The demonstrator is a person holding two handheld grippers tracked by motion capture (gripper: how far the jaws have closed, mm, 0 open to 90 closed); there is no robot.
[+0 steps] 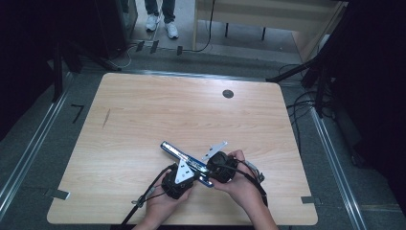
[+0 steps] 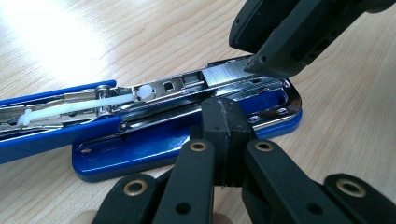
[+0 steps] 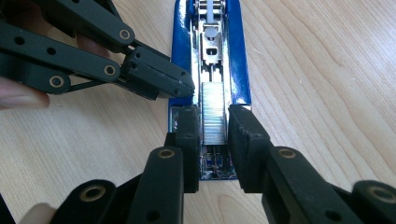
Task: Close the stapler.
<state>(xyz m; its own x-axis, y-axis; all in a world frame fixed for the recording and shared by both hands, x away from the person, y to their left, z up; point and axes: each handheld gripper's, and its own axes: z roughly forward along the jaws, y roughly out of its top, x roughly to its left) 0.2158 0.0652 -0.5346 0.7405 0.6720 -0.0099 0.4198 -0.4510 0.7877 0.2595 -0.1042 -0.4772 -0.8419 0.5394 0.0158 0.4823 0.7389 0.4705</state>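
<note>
— What is sitting on the table [image 1: 143, 110] right now?

— A blue stapler [image 2: 187, 135], lying opened up near the person's edge, with its top arm swung back and the metal staple channel facing up. Both grippers are working at its front end.

— And what is the channel holding?

— A strip of staples [image 3: 214, 114], resting in the front part of the channel. Behind it I am seeing the white plastic pusher [image 2: 70, 107] and its spring rod, pulled back with the arm.

— How are the jaws standing?

— The left gripper [image 2: 224, 121] is fully closed, pads pressed together with nothing between them, and its tip is leaning against the side of the stapler's base, steadying it as far as I am judging. The right gripper [image 3: 214, 135] is standing a little open, its two pads flanking the staple strip; whether the pads are actually pressing on the strip I cannot tell.

— How is this thing going to handle?

— The stapler is looking stiff and fairly solid — metal and hard plastic, glossy, so probably slippery under rubber pads. Holding it by the flat blue base sides seems safest. The staple strip is the delicate part: light, thin, likely to snap into pieces if it is being squeezed hard or bent. Taking it by its long sides, gently, seems the way — and keeping it level with the channel.
</note>
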